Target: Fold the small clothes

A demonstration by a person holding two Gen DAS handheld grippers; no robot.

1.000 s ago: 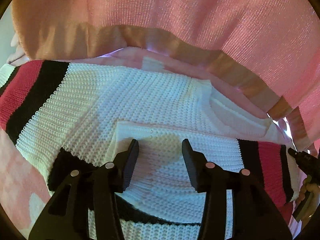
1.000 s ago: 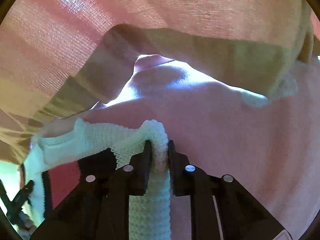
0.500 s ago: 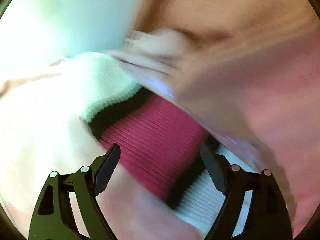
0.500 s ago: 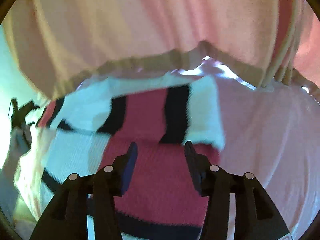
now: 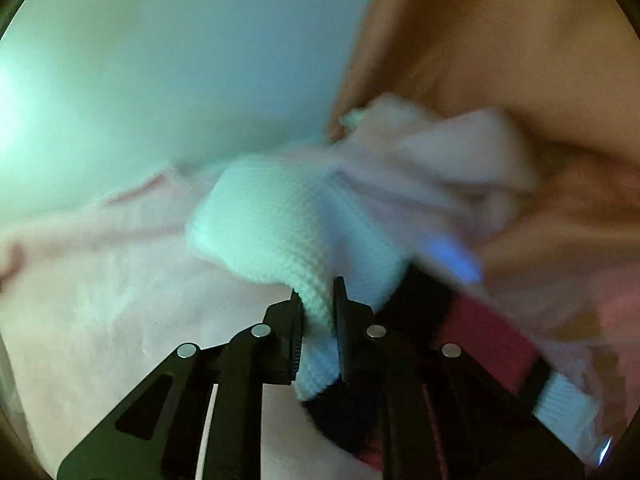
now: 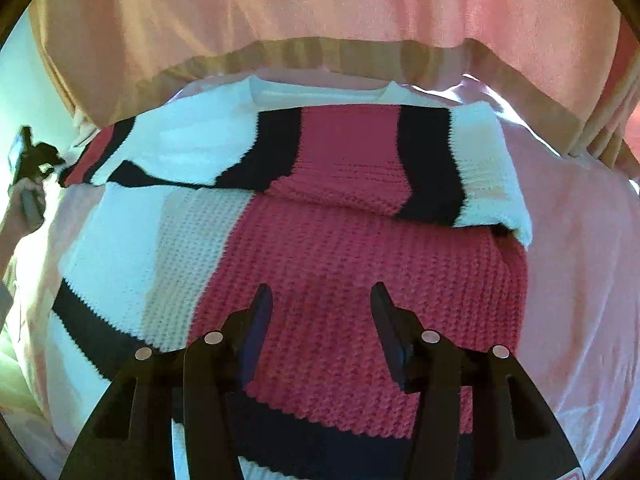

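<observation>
A knit sweater (image 6: 360,264) in white, black and raspberry-red stripes lies flat on the bed, one sleeve (image 6: 352,152) folded across its upper part. My right gripper (image 6: 321,288) hovers open just above the red band, nothing between its fingers. In the left wrist view my left gripper (image 5: 318,292) is shut on the white cuff (image 5: 280,220) of the other sleeve, which bulges up past the fingertips. The black and red stripes (image 5: 480,336) of that sleeve trail to the right. The left gripper (image 6: 28,156) also shows at the far left edge of the right wrist view.
A pink sheet (image 6: 580,260) covers the bed under the sweater. A pink curtain with a tan hem (image 6: 360,8) hangs along the far side. A pale wall (image 5: 160,60) and a bunched pale pink cloth (image 5: 460,152) lie beyond the cuff.
My left gripper swung over to the sleeve end, opened wide, then shut on the white cuff. My right gripper let go of the white knit, opened, and now sits over the red band.
</observation>
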